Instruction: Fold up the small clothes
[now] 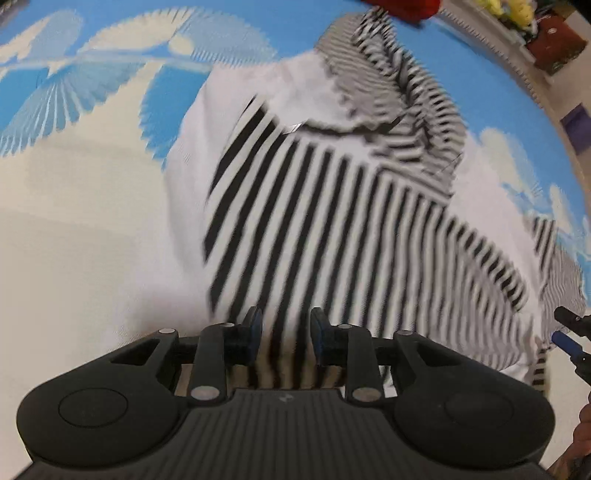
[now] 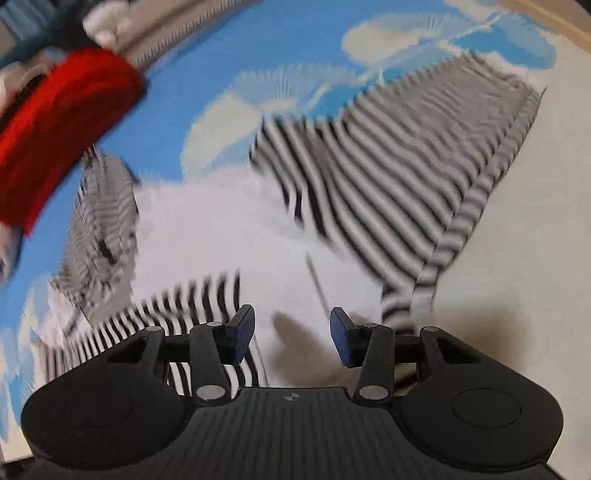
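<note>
A small black-and-white striped garment with white panels (image 1: 332, 206) lies spread on a blue and cream patterned mat (image 1: 74, 206). My left gripper (image 1: 286, 330) hovers low over its near striped edge, jaws open with cloth showing between the pads. In the right wrist view the same garment (image 2: 388, 177) lies ahead, a striped sleeve reaching far right. My right gripper (image 2: 291, 332) is open and empty just above the white part of the garment. The right gripper's tip (image 1: 569, 332) shows at the left view's right edge. Both views are motion-blurred.
A red cloth item (image 2: 62, 122) lies at the mat's far edge, also in the left wrist view (image 1: 402, 7). Boxes and clutter (image 1: 554, 48) stand beyond the mat's edge. Cream mat (image 2: 517, 258) extends to the right of the garment.
</note>
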The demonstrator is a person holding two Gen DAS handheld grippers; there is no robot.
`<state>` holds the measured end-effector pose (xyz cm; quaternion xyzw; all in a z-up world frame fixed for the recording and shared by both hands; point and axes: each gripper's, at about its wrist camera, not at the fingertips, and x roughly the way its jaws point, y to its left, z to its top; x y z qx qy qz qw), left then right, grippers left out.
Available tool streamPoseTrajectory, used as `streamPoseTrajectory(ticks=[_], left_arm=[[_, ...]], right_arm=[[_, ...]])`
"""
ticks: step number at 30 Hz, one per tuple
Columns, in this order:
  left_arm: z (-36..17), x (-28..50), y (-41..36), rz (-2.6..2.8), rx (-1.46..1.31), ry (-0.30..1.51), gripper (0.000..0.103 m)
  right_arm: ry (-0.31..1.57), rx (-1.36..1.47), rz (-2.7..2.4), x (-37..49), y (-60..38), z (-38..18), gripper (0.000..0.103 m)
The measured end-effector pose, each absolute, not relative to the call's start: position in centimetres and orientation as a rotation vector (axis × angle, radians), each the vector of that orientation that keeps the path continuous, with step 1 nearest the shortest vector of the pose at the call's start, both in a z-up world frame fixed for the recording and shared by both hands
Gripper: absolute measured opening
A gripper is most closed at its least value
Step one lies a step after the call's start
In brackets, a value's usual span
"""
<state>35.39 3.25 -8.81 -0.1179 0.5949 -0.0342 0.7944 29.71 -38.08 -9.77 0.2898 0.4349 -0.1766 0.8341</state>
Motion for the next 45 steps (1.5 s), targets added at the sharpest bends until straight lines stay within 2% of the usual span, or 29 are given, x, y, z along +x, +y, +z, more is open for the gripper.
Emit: streamPoseTrajectory(ticks=[3,11,14,15,20,24,28,33,34,35,36,41,45], left_arm=[[-7.2,35.5,2.2,-0.096,-0.239,1.220,0.036],[-5.4,35.9,0.0,-0.083,-0.145,1.142,0.036],[-5.2,36.2,-0.1,-0.066,-0.114,1.126,0.036],[-5.2,36.2,0.0,-0.064,-0.113,1.124,0.036],[-5.6,36.5,-0.2,-0.066,-0.115,1.131,0.036],[-6.0,36.6,-0.4,-0.063,-0.110,1.138,0.036],[-6.3,36.7,-0.7,-0.062,-0.095,1.144,0.036],[-6.5,36.9,-0.3,-0.045,-0.094,1.139,0.036],[-6.4,36.9,-0.2,-0.042,-0.096,1.138,0.036],[-6.4,36.9,-0.1,-0.039,-0.096,1.136,0.036],[-6.3,36.9,0.0,-0.036,-0.095,1.134,0.036],[-5.7,36.8,1.1,-0.024,-0.101,1.118,0.036],[-4.9,36.5,2.9,0.009,-0.132,1.094,0.036]], right_arm=[[0.843,0.596,-0.420,28.9,-40.6,-8.5,0.047],[0.711,0.619,-0.587,26.3,-49.9,-8.0,0.047],[0.663,0.661,-0.647,25.3,-53.9,-8.8,0.029],[0.652,0.677,-0.664,25.0,-55.0,-9.1,0.029],[0.564,0.811,-0.731,24.6,-59.6,-11.6,0.031],[0.529,0.910,-0.732,25.3,-62.4,-14.0,0.042],[0.535,0.963,-0.779,26.0,-63.3,-16.0,0.042],[0.526,0.888,-0.782,27.4,-62.8,-15.9,0.041],[0.516,0.888,-0.785,27.5,-62.9,-15.9,0.037],[0.515,0.891,-0.782,27.6,-62.9,-16.1,0.018],[0.518,0.902,-0.773,27.6,-62.9,-16.2,0.004],[0.470,0.813,-0.819,27.9,-60.4,-13.3,0.003],[0.409,0.509,-0.728,30.1,-54.1,-7.9,0.003]])
